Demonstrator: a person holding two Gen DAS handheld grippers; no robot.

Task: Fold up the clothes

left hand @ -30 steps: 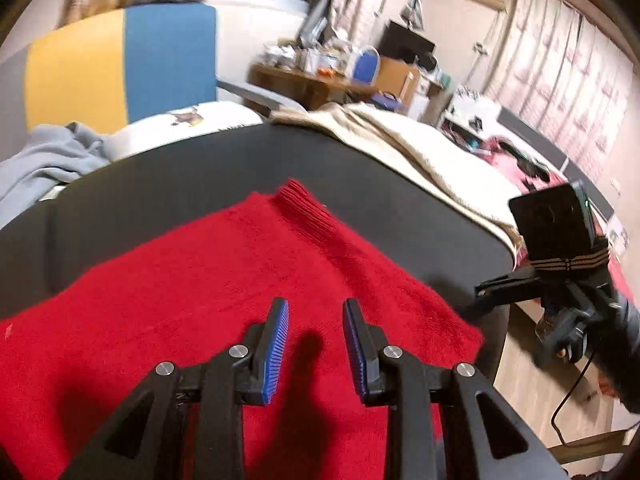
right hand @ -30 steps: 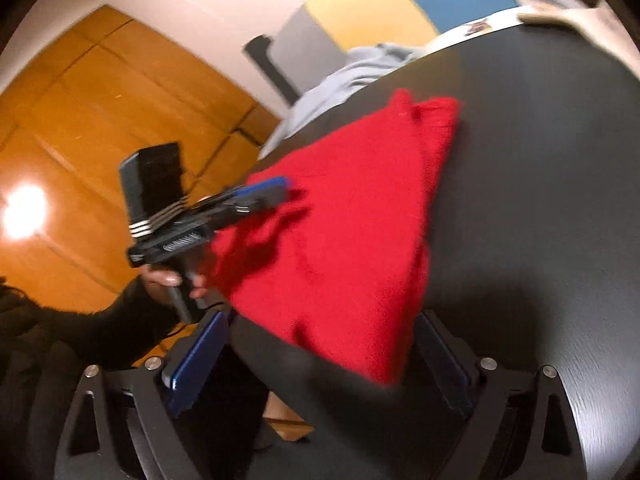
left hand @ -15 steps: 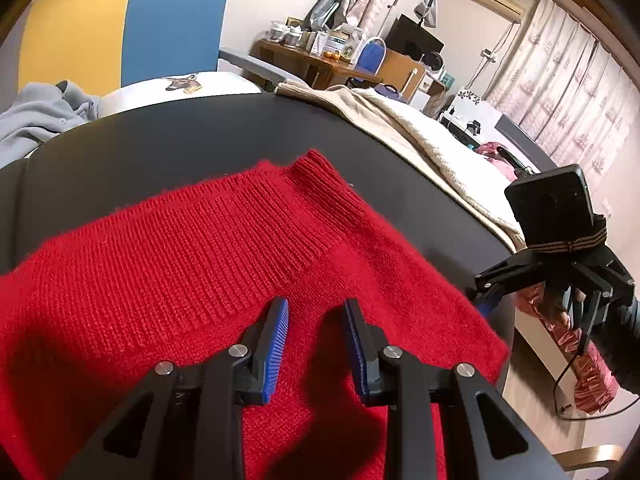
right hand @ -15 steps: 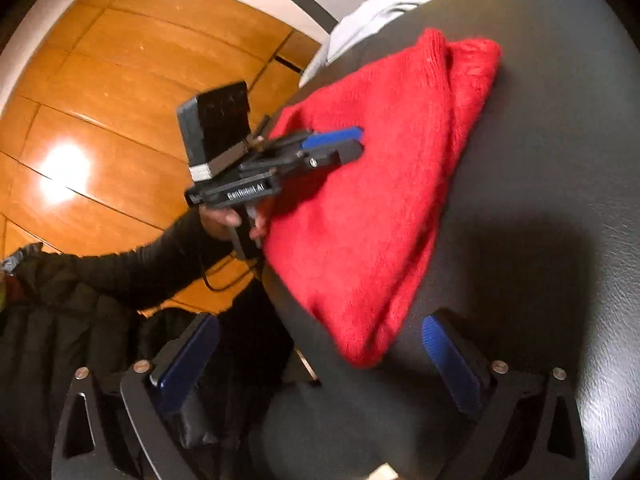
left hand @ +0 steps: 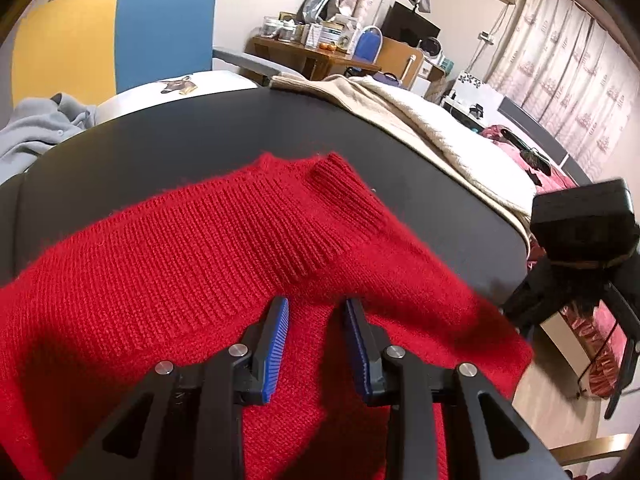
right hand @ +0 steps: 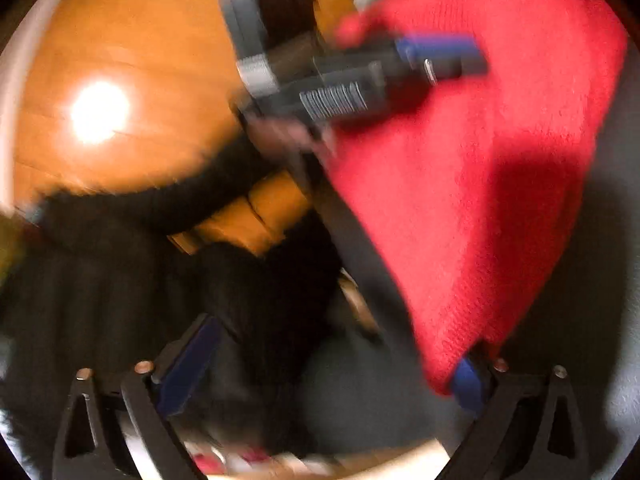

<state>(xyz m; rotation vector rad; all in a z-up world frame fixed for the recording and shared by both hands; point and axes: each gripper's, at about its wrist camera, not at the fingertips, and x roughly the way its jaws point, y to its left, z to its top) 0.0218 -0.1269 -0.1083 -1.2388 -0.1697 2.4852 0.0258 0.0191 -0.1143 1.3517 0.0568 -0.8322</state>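
Red ribbed-knit sweater (left hand: 192,276), folded, cuff uppermost

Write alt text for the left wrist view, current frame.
A red knit sweater lies on a dark tabletop, one ribbed cuff folded across it, with the left tool low over the knit, its blue-padded fingers apart. The right tool sits at the table's right edge; a cream garment and a grey one lie beyond.
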